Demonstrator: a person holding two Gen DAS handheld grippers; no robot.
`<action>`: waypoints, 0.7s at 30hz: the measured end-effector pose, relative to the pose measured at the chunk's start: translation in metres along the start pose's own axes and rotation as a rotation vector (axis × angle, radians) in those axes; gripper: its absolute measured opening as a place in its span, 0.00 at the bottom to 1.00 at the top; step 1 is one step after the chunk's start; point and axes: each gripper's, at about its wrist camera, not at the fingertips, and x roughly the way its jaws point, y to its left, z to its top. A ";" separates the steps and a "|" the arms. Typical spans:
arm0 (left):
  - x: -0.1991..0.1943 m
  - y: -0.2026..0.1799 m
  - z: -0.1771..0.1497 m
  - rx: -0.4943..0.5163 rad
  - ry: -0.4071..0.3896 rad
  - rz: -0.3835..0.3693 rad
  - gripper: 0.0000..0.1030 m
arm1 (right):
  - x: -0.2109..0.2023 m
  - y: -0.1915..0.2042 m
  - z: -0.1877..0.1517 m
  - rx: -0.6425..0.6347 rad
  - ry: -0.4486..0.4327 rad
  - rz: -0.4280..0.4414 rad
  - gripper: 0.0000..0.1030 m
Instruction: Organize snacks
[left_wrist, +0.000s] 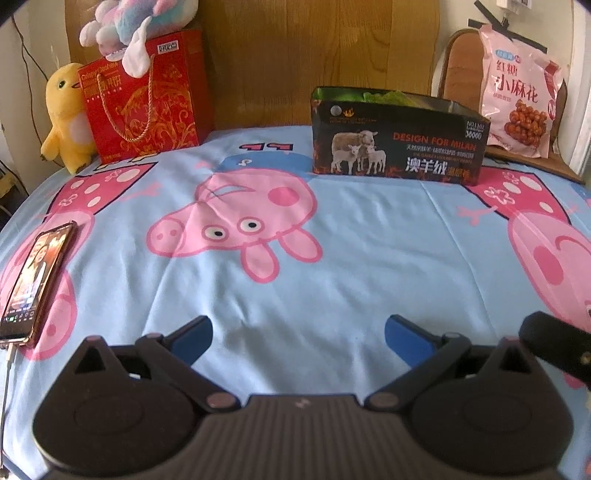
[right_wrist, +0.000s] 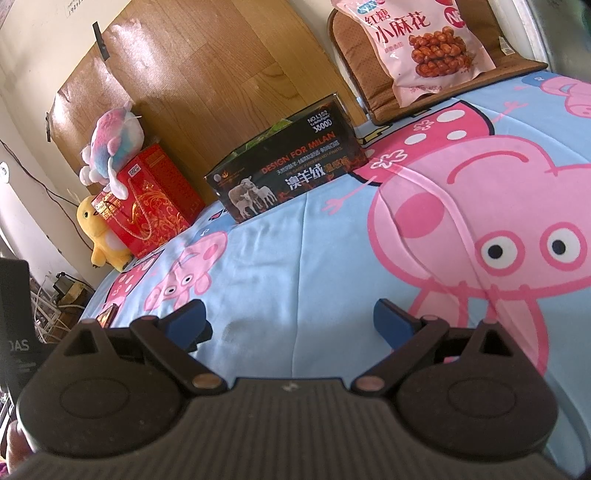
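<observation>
One pink snack bag (left_wrist: 521, 88) is the only snack we can see plainly; it leans upright on a brown chair cushion (right_wrist: 373, 48) at the far right, beyond the edge of the bed. Near it, on the cartoon-pig bedsheet (left_wrist: 332, 266), stands an open black box (left_wrist: 399, 144) with something green showing over its rim, though we cannot tell what that is. We judge the box to be the place for the snacks, so the job looks unfinished: the bag is not yet in it.

Our left hand-held gripper (left_wrist: 297, 338) and right hand-held gripper (right_wrist: 290, 325) both hang over bare sheet with fingers spread wide, holding nothing, well apart from bag and box.

Farther left sit a red gift bag (left_wrist: 144, 99), a yellow plush toy (left_wrist: 66, 114), a pastel plush toy (left_wrist: 136, 26) and a phone (left_wrist: 37, 280).
</observation>
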 end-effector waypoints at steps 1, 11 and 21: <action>-0.002 0.000 0.000 -0.002 -0.009 0.002 1.00 | 0.000 0.000 0.000 0.000 -0.002 -0.003 0.96; -0.026 -0.003 0.001 -0.004 -0.127 0.005 1.00 | -0.002 0.000 0.001 -0.008 -0.020 -0.010 0.96; -0.035 -0.006 -0.001 0.000 -0.145 0.028 1.00 | -0.003 0.001 0.002 -0.012 -0.027 -0.011 0.96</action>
